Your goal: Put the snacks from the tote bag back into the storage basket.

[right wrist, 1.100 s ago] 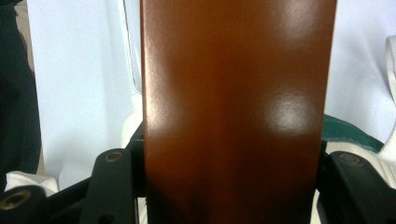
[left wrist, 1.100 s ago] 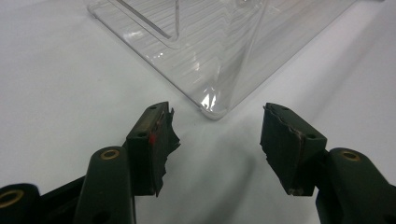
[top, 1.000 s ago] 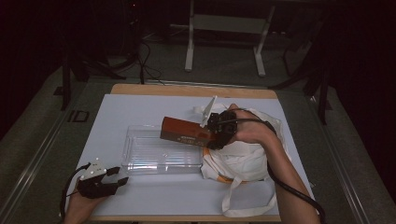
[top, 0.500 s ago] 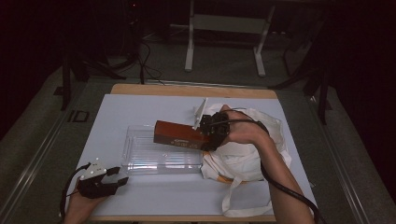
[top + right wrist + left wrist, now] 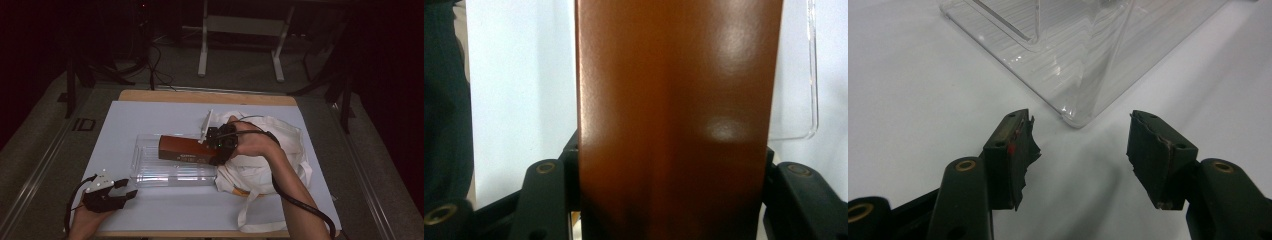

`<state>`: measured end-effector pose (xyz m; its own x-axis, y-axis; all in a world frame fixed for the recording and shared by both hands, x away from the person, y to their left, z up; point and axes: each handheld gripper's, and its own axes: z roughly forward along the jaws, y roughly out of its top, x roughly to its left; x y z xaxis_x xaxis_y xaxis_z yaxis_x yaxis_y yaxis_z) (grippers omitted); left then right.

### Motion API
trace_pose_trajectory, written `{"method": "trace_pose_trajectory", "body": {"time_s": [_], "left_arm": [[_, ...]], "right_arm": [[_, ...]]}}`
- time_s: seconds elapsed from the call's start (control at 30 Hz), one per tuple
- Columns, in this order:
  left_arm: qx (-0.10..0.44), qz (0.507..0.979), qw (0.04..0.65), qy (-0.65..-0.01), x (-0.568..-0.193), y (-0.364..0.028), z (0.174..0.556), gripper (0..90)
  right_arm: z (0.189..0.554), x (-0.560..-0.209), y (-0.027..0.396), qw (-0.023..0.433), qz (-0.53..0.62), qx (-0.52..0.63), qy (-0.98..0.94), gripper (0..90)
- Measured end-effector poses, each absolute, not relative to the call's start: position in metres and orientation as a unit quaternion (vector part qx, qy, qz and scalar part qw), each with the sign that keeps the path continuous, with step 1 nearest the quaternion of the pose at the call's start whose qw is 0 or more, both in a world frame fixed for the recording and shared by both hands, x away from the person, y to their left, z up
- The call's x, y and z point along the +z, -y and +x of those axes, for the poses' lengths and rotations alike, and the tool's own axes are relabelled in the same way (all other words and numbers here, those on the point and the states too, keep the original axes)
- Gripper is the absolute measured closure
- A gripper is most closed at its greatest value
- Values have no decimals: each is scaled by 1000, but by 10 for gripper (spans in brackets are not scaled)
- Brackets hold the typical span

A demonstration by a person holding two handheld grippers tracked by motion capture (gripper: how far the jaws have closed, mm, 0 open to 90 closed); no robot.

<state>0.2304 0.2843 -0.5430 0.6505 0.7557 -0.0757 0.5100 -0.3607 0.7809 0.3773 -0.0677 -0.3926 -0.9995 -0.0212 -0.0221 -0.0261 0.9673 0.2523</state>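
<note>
— So where's the box [image 5: 181, 149] now?

— Over the clear tray [image 5: 170, 170], lying level, one end pinched in the right tool [image 5: 214, 146], just beside the cloth bag [image 5: 270, 155].

— How does it handle?

— Stiff carton by the look, likely light; the glossy brown faces could slip. Gripping across the narrow sides near the end, as now, seems sound, though squeezing harder might dent it.

— And the left tool [image 5: 1078, 150]?

— Jaws spread, nothing between, resting on the table [image 5: 120, 120] near the tray's corner.

Small print on brown box [image 5: 182, 149], too blurred to read
</note>
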Motion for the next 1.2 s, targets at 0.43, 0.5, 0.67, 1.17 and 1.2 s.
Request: {"method": "trace_pose_trajectory", "body": {"time_s": [0.43, 0.5, 0.67, 1.17, 1.2], "left_arm": [[149, 811, 410, -390, -543, -284, 231, 429], [149, 811, 410, -390, -543, -284, 231, 429], [149, 812, 409, -390, -543, -284, 231, 429], [148, 813, 407, -391, -543, -284, 231, 429], [148, 813, 406, -391, -543, -284, 231, 429]], "right_arm": [[372, -406, 51, 4, -27, 109, -994, 431], [371, -407, 48, 5, -33, 108, -994, 432], [369, -410, 42, 6, -41, 101, -994, 431], [366, -418, 33, 6, -53, 82, -995, 429], [366, -418, 32, 6, -53, 82, -995, 429]]}}
